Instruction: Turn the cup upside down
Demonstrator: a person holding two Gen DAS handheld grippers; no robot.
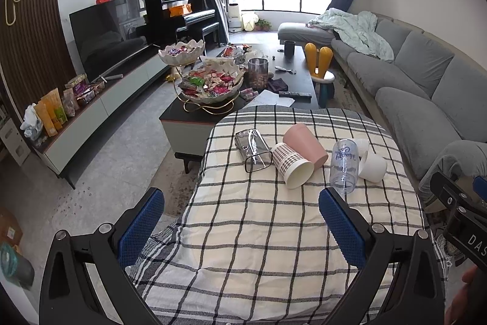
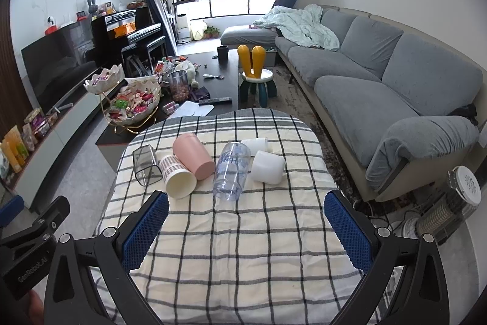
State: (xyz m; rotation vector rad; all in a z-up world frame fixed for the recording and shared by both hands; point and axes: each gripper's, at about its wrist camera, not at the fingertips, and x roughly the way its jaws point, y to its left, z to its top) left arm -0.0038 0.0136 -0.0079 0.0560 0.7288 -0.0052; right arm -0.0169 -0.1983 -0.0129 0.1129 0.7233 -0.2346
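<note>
Several cups lie on their sides in a row on a checked cloth (image 1: 258, 233) (image 2: 243, 233). From the left: a clear square cup (image 1: 252, 149) (image 2: 145, 164), a plaid paper cup (image 1: 291, 165) (image 2: 177, 177), a pink cup (image 1: 304, 144) (image 2: 193, 156), a clear printed tumbler (image 1: 344, 166) (image 2: 231, 171) and two white cups (image 1: 372, 165) (image 2: 268, 166). My left gripper (image 1: 240, 221) is open and empty, held short of the cups. My right gripper (image 2: 246, 224) is open and empty, likewise short of them.
A dark coffee table (image 1: 292, 81) with tiered snack bowls (image 1: 210, 81) stands beyond the cloth. A grey sofa (image 2: 380, 87) runs along the right. A TV console (image 1: 106, 99) is on the left. A heater (image 2: 450, 203) and cables sit on the floor at right.
</note>
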